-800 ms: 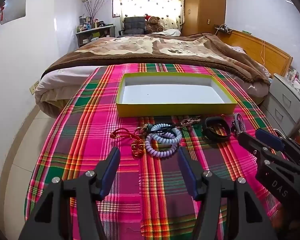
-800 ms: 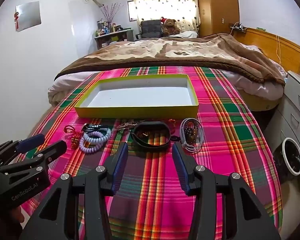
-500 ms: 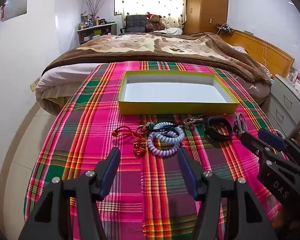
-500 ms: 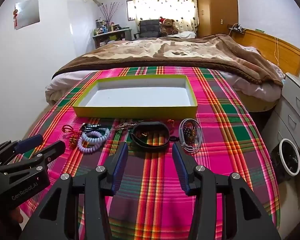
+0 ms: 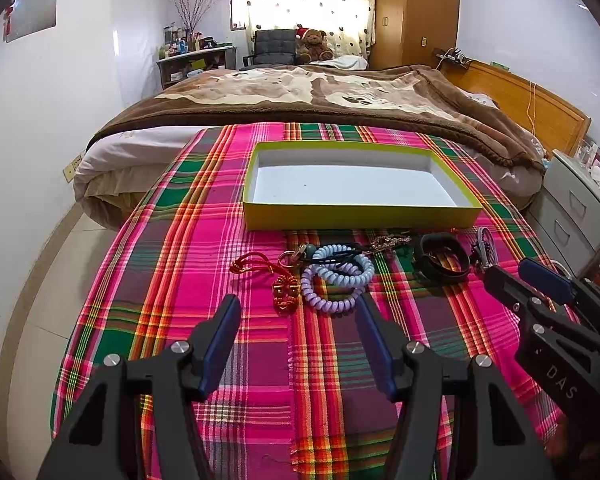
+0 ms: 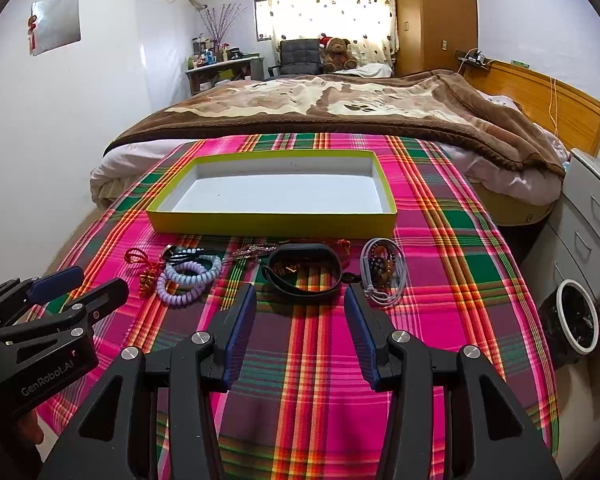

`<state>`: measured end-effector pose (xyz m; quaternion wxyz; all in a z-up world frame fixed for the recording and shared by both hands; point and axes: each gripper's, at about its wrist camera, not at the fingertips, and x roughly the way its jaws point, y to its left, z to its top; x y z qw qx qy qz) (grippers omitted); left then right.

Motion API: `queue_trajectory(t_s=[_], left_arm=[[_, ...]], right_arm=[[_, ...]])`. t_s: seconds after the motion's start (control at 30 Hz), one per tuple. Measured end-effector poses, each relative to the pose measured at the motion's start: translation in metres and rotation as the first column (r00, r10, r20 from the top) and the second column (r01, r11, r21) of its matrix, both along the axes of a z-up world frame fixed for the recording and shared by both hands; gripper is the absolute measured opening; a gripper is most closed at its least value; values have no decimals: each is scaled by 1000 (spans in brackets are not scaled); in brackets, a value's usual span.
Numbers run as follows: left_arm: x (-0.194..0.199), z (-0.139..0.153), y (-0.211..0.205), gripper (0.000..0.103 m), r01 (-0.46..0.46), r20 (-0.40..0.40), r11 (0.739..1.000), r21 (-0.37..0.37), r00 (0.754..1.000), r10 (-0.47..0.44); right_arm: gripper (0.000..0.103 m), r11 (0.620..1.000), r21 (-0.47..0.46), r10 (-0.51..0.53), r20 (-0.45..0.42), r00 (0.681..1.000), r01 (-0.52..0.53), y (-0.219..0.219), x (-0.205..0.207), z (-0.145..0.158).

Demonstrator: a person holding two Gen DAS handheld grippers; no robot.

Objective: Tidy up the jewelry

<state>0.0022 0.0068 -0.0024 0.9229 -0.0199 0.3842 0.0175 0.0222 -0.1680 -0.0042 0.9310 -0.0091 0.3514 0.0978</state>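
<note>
A lilac coiled bracelet (image 5: 332, 286), a black band (image 6: 304, 270), a red knotted charm (image 5: 278, 282) and a beaded strand (image 6: 382, 270) are lying in a row on the plaid tablecloth (image 6: 440, 240), just before the yellow tray (image 6: 268, 224). Left claw (image 5: 296, 320) and right claw (image 6: 300, 304) are hovering spread, holding nothing, with a bed (image 6: 340, 108) sitting behind

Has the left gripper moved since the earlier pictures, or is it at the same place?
Yes. In the left wrist view the yellow box sits lower and nearer the left gripper than before, so it has advanced slightly toward the box.
</note>
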Motion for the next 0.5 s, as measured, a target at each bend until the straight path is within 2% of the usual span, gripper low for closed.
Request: queue_trajectory(t_s=[0.5], left_arm=[[-1,2,2,61,-3,0,1000,0,1000,3]], right_arm=[[47,1000,-6,0,-2,1000,0,1,1,0]])
